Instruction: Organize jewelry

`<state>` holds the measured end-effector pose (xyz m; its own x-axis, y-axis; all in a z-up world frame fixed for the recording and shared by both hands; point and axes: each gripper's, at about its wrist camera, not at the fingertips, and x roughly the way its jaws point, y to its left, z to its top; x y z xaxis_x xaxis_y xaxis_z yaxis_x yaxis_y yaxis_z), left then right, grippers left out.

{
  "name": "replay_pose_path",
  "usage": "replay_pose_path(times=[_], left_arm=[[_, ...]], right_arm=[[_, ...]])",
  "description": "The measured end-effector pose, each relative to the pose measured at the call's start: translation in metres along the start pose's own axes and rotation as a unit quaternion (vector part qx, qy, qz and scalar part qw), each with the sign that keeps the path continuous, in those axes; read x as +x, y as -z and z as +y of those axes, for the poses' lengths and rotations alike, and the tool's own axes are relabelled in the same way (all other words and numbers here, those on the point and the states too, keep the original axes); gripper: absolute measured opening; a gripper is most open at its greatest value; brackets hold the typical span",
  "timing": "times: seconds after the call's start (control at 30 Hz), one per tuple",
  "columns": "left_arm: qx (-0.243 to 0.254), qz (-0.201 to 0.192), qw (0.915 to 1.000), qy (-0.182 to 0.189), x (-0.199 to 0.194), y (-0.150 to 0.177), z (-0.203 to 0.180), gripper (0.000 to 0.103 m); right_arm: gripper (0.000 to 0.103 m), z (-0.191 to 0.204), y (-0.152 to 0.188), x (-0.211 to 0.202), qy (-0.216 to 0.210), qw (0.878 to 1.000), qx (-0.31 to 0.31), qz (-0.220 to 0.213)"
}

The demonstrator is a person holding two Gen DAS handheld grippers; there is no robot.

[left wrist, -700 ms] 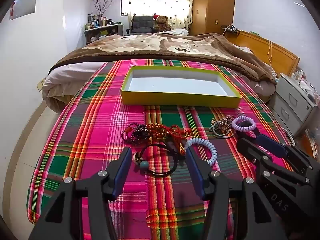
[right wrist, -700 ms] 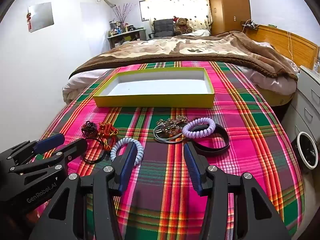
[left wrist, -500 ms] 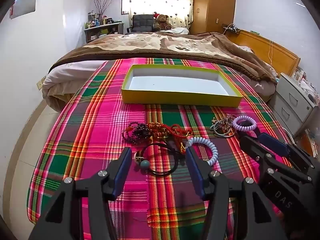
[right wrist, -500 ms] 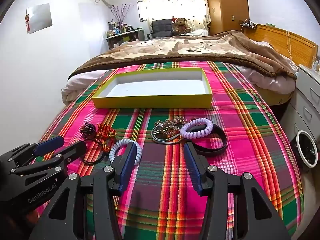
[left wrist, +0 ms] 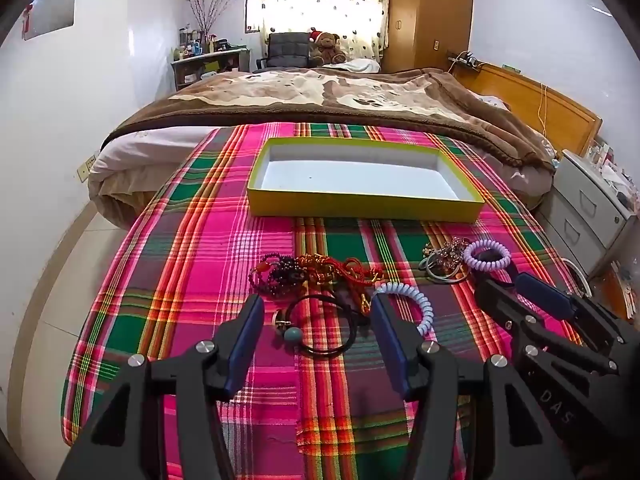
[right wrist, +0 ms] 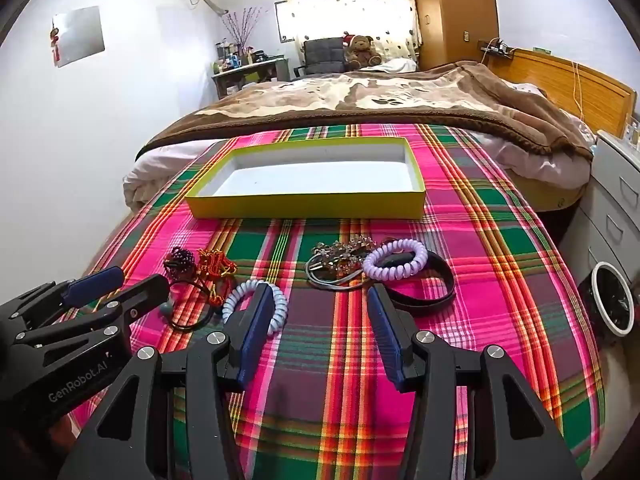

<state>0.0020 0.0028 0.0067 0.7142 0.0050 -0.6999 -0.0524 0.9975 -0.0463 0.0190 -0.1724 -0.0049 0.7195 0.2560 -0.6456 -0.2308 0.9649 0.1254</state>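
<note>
Jewelry lies loose on the plaid cloth (left wrist: 192,248), both tools wide open and holding nothing.
From left: bead necklaces (left wrist: 304,274), black hair tie (left wrist: 324,326) under the left tool (left wrist: 318,316), pale coil bracelet (right wrist: 256,300), right tool (right wrist: 318,308), purple coil bracelet (right wrist: 396,264); yellow box (right wrist: 308,202) behind.

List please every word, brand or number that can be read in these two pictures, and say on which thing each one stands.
"GenRobot.AI": on the black body of the left gripper, in the right wrist view.
"DAS": on the black body of the right gripper, in the left wrist view.
No text shows on the yellow box or the jewelry.
Bottles on the far desk: too small to read.
</note>
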Motion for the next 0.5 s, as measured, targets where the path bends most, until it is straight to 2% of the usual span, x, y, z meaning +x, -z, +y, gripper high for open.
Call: replay_pose_path(times=[0.5], left_arm=[[-0.002, 0.003, 1.0, -0.003, -0.0027, 0.0002, 0.0004, 0.057]], right_arm=[[0.05, 0.0012, 0.0004, -0.0014, 0.002, 1.0, -0.001, 0.001]])
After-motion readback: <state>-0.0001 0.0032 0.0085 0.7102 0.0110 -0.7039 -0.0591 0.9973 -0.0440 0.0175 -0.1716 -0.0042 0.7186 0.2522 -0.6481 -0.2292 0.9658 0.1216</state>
